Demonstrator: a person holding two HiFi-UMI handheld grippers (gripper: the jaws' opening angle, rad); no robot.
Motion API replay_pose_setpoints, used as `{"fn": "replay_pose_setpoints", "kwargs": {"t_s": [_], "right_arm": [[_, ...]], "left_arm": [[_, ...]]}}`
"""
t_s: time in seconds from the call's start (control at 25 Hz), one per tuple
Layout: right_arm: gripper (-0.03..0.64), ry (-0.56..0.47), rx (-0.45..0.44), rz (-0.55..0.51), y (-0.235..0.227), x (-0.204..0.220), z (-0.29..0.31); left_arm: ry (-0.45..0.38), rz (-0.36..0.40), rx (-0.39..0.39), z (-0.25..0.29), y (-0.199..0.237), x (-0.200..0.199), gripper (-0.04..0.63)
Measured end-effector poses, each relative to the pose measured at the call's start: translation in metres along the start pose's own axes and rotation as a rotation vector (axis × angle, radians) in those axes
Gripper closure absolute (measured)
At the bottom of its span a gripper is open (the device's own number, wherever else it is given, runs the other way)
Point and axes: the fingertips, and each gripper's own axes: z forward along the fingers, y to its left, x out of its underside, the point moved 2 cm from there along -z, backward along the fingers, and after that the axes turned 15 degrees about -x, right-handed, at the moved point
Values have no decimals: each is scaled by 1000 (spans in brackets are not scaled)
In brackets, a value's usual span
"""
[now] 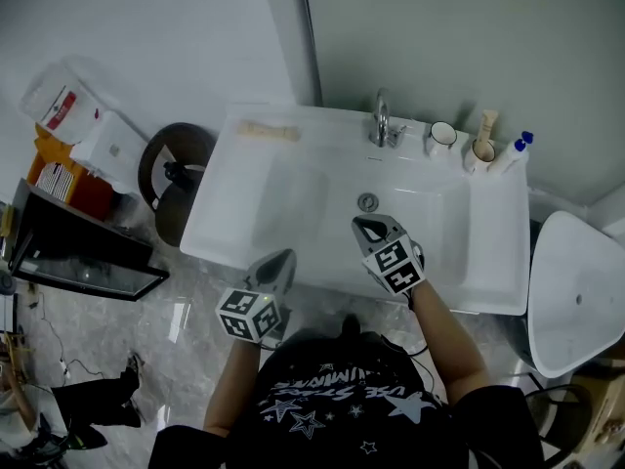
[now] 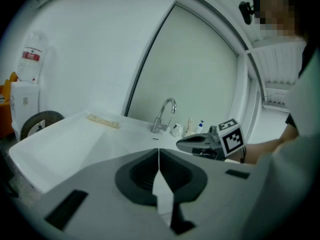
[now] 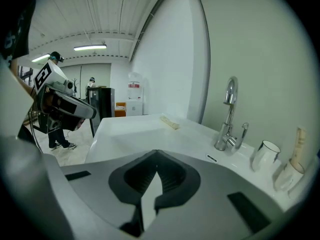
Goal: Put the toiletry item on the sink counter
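Both your tongs are pressed together, pinching nothing: left tongs [image 1: 281, 260] at the near edge of the counter [image 1: 254, 203], right tongs [image 1: 363, 225] over the basin [image 1: 444, 225]. The flat beige toiletry item [image 1: 270, 131] lies far left on the counter (well apart from both), left of the faucet [image 1: 381, 117].

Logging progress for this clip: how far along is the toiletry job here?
Done, seemingly: a beige item lies on the sink counter, back left. In hand: nothing; left gripper and right gripper are shut and empty near the sink's front. Left: apparently nothing, unless another item is meant.
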Motion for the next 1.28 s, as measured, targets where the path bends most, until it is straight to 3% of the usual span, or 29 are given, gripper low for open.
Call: {"fn": "replay_pose_setpoints", "kwargs": {"t_s": [0.48,0.88,1.28], "right_arm": [[603,-25,149,131,13,15,-27],[603,-75,260,195,72,15,-64],[603,-109,306,230,140,19,-91]], "left_arm": [[13,-5,106,-8,-1,7,575],[-8,23,164,-67,-3,21,575],[-35,44,200,-131,-7,40,575]]}}
